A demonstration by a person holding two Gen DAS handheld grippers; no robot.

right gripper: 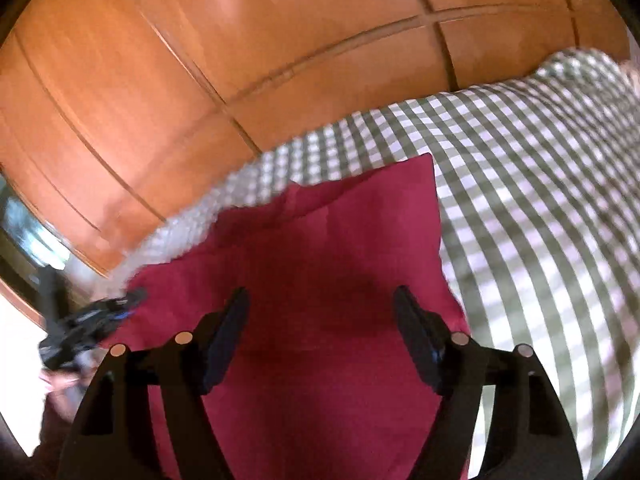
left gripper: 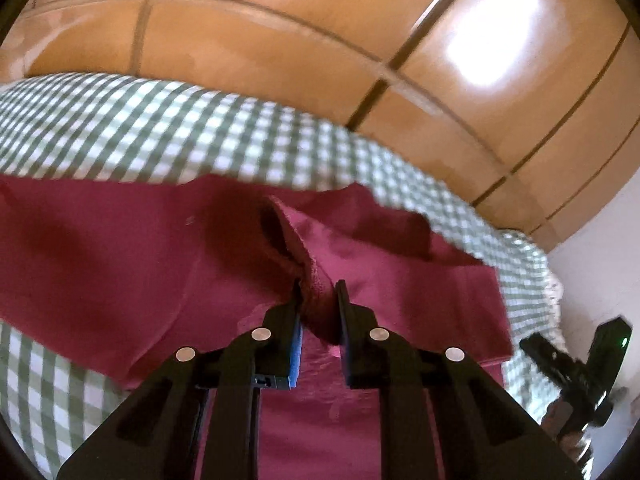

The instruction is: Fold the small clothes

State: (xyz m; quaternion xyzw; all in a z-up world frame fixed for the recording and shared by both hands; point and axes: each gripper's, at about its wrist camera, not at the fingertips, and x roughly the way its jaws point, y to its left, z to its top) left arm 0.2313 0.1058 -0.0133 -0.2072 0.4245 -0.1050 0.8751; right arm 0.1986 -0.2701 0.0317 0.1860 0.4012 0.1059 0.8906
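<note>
A dark red garment [left gripper: 132, 264] lies on a green and white checked cloth [left gripper: 168, 136]. My left gripper [left gripper: 318, 288] is shut on a bunched fold of the red garment and holds it raised, with more red cloth hanging below the fingers. In the right wrist view the same red garment [right gripper: 344, 240] spreads under my right gripper [right gripper: 320, 296], which is open and empty just above it. The right gripper shows at the lower right of the left wrist view [left gripper: 576, 364], and the left gripper shows blurred at the left of the right wrist view [right gripper: 96, 320].
The checked cloth [right gripper: 540, 200] covers a soft surface that ends at a curved far edge. Beyond it stands an orange-brown wooden cupboard [left gripper: 280, 32] with panelled doors, also in the right wrist view [right gripper: 200, 60]. A pale wall [left gripper: 600, 240] is at the right.
</note>
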